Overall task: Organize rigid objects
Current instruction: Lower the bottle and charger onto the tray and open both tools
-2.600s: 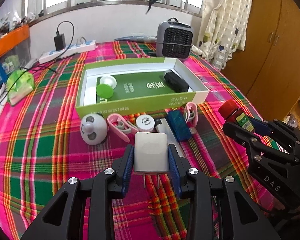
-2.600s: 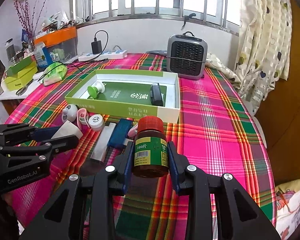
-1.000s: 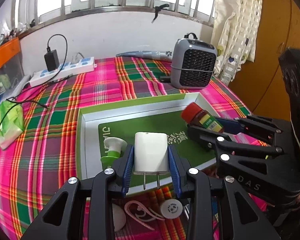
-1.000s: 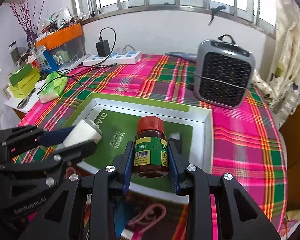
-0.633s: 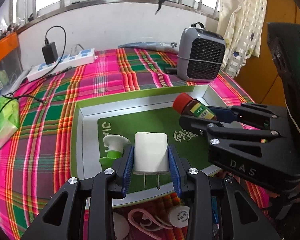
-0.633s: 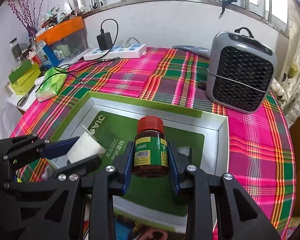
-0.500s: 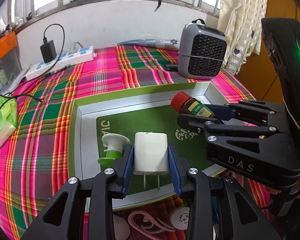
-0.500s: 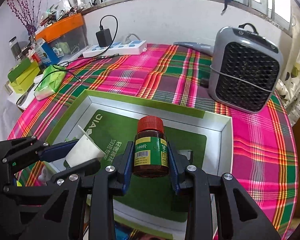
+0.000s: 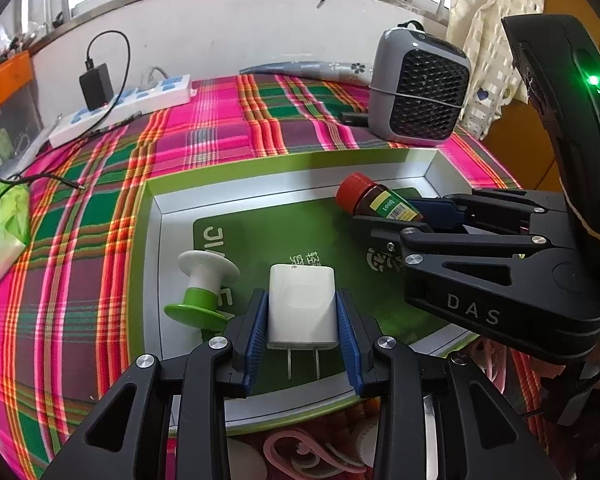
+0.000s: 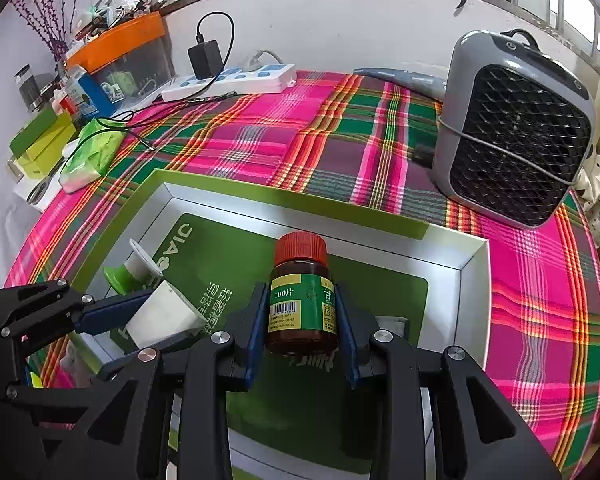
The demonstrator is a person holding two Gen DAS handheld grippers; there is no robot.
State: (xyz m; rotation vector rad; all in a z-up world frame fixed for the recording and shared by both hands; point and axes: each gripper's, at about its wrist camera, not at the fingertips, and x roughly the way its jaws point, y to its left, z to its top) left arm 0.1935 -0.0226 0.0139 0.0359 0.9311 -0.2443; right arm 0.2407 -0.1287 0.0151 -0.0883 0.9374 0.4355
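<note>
- While both tools hang over the open green box [image 9: 428, 160], the left gripper [image 9: 302, 320] is clamped on a white plug adapter [image 9: 302, 304], prongs pointing back toward the camera; blue pads press its two sides.
- Adapter sits above the near-left part of the box floor, just right of a green-and-white spool [image 9: 202, 284] lying inside the box near its left wall.
- Right gripper [image 10: 302, 320] grips a brown pill bottle [image 10: 302, 300] with red cap and green label, held upright between its pads.
- Bottle is over the middle-right of the box floor; whether it touches the floor cannot be told.
- Seen from the left wrist, the right gripper [image 9: 380, 216] reaches in across the box's right wall, bottle [image 9: 376, 200] tilted toward the far wall.
- A dark item lies in the box's right part, mostly hidden behind the right tool.
- Box rests on a plaid tablecloth [image 10: 260, 128]; grey fan heater [image 10: 516, 128] stands beyond the box's far-right corner.
- White power strip [image 10: 236, 78] with black charger lies at the table's far edge.
- Pink clip [image 9: 300, 454] lies on the cloth outside the box's near wall.
</note>
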